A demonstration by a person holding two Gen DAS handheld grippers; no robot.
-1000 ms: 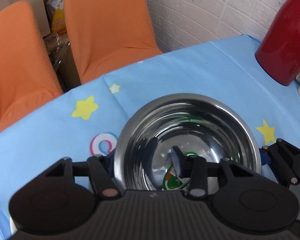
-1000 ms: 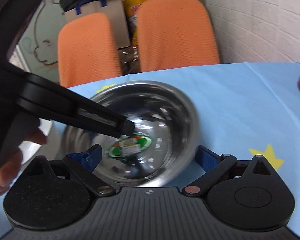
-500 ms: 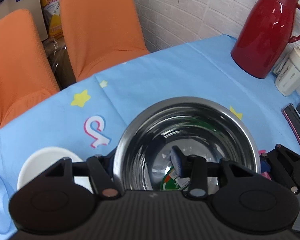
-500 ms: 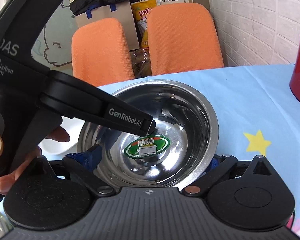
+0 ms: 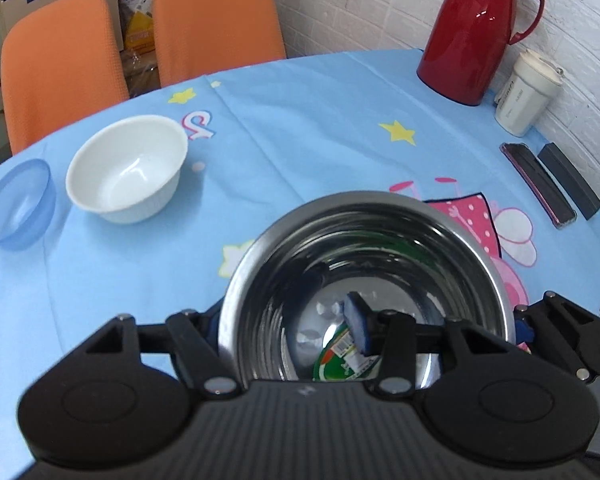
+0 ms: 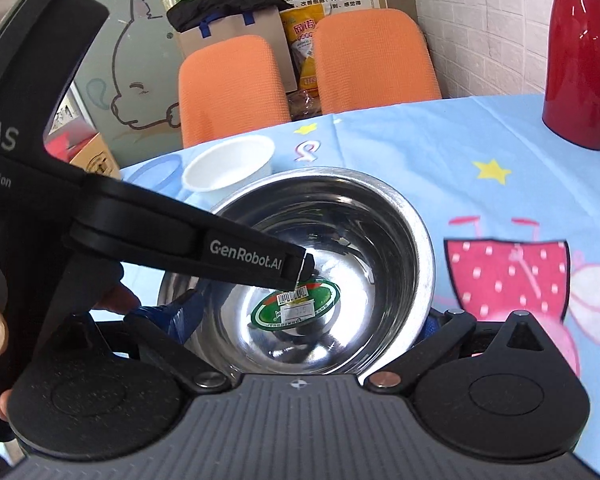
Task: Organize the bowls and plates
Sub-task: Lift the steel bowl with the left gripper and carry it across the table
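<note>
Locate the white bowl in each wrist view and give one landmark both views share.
Left wrist: white bowl upper left, right of the blue bowl.
Right wrist: white bowl centre-left, just behind the steel bowl.
Shared landmark: red jug, far right.

Steel bowl [image 5: 366,276] gripped at its rim by left gripper [image 5: 290,332], one finger inside, white bowl [image 5: 126,168] and blue bowl [image 5: 16,204] side by side on tablecloth [image 5: 300,120], red jug [image 5: 474,32] far right

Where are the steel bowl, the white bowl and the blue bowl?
steel bowl [image 5: 380,240], left wrist view, far inner wall.
white bowl [image 5: 128,168], left wrist view, inside bottom.
blue bowl [image 5: 18,204], left wrist view, inside bottom.
</note>
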